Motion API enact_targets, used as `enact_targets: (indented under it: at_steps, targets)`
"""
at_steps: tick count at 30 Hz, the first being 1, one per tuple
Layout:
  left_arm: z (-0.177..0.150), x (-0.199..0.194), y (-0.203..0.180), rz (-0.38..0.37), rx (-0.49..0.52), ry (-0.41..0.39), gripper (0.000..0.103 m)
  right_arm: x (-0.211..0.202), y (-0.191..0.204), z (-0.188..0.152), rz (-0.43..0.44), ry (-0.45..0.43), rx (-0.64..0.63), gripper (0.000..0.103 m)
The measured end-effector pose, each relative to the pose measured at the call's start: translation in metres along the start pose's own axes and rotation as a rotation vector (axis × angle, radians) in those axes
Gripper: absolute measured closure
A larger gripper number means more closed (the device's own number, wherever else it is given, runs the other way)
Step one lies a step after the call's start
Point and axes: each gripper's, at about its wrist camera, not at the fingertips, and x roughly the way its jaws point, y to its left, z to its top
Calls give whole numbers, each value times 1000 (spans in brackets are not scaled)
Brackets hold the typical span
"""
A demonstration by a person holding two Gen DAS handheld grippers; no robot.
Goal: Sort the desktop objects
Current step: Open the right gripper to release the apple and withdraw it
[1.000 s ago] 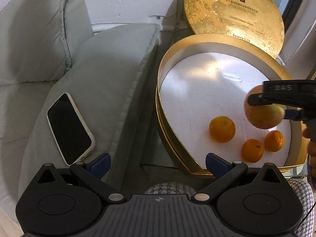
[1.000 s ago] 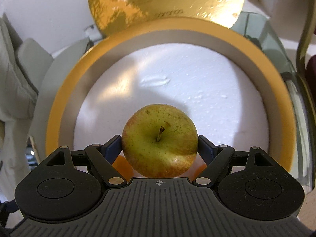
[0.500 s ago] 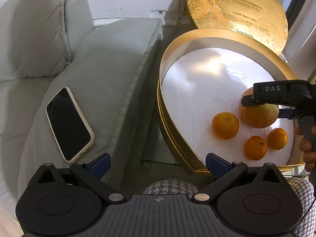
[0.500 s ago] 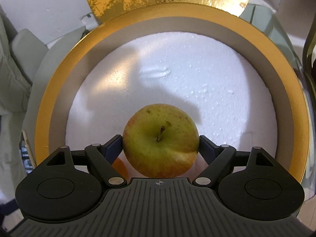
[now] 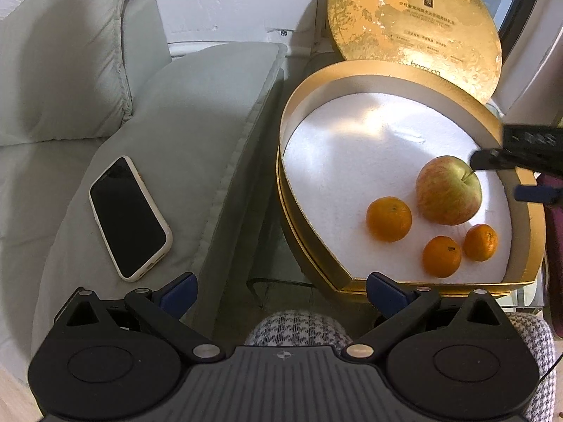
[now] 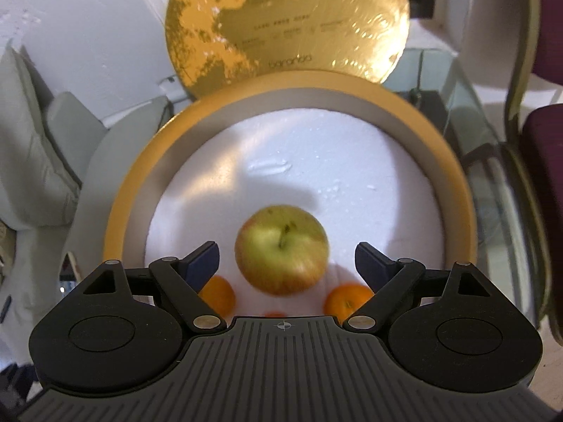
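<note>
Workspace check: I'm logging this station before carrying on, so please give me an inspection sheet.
Surface: white foam floor inside round gold box.
Job's things: apple and three oranges resting in the box.
Clutter: phone on grey cushion.
Grippers: left hand-held gripper open, empty; right hand-held gripper open, fingers clear of apple.
Cables: nothing seen.
Surroundings: gold lid propped upright behind box.

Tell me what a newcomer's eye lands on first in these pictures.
First the big round gold box, open on the glass table, its gold lid propped upright behind it. On its white foam floor sit an apple and three small oranges clustered in front of the apple, with the right gripper open just short of the apple. Off to the left, a phone lies face up on a pale grey cushion.
</note>
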Motion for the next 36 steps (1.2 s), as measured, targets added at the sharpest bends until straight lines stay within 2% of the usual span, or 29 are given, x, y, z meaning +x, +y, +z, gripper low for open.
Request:
enact_targets:
  at_steps: [4,8,16,21,24,28,32,36]
  targets:
    - [-7,-7,-1,-20,3,-15,1,-29,-9,-20,-1,-20,-4,13]
    - [-14,-12,2,-44,-2,-27,1,-47,-21,-35,-11,-18,49,13]
    - [-20,-17,36,-80,-37,-53,1,-76,-11,-46,-46,-81,113,13]
    - [-17,-9,63,-52,-29,-35,1,-73,11,-45,-43,-98,108,13]
    - [-14,-9,73,-29,-12,-3,1,-68,20,-42,-24,-90,149,13]
    - [-15,-35,83,-1,19,-56,1,-66,30,-42,54,-119,199,13]
    - [-33,-51,89,30,-10,-94,1,-77,35,-52,63,-167,148,13]
    - [-56,-52,74,25,-46,-77,1,-94,22,-67,59,-183,82,13]
